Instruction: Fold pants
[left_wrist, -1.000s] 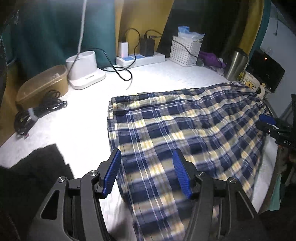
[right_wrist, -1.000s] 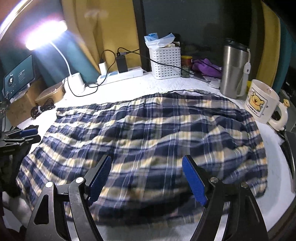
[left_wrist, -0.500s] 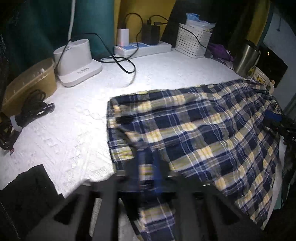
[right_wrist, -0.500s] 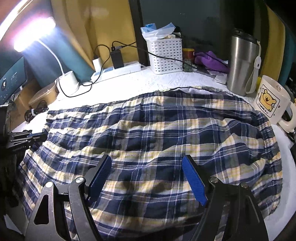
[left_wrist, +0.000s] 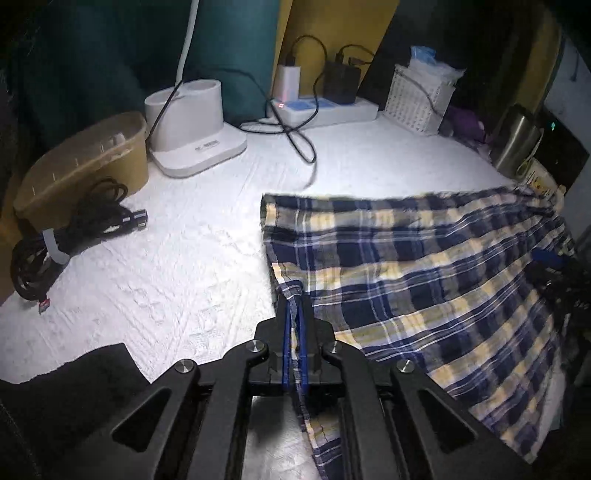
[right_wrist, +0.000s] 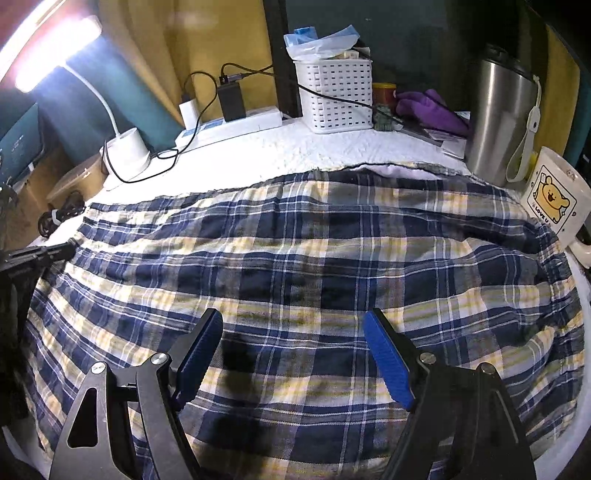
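Blue, yellow and white plaid pants (left_wrist: 424, 273) lie spread over the white table cover (left_wrist: 177, 266). My left gripper (left_wrist: 294, 314) is shut on the pants' left edge, with a pinch of cloth drawn up between its blue pads. In the right wrist view the same pants (right_wrist: 295, 258) fill the table, and my right gripper (right_wrist: 293, 328) hovers open just above the near part of the cloth, nothing pressed between its blue pads. The left gripper (right_wrist: 40, 253) shows at the far left of that view, at the cloth's edge.
At the back stand a white lamp base (left_wrist: 195, 125), a power strip with chargers (left_wrist: 325, 107) and a white basket (right_wrist: 334, 94). A steel tumbler (right_wrist: 498, 118) and a bear mug (right_wrist: 557, 199) sit at the right. A brown tub (left_wrist: 85, 162) and coiled black cable (left_wrist: 74, 229) lie at the left.
My left gripper went from open over the cloth to shut on the pants' left edge, and it moved forward. The right gripper came closer to the cloth and stayed open.
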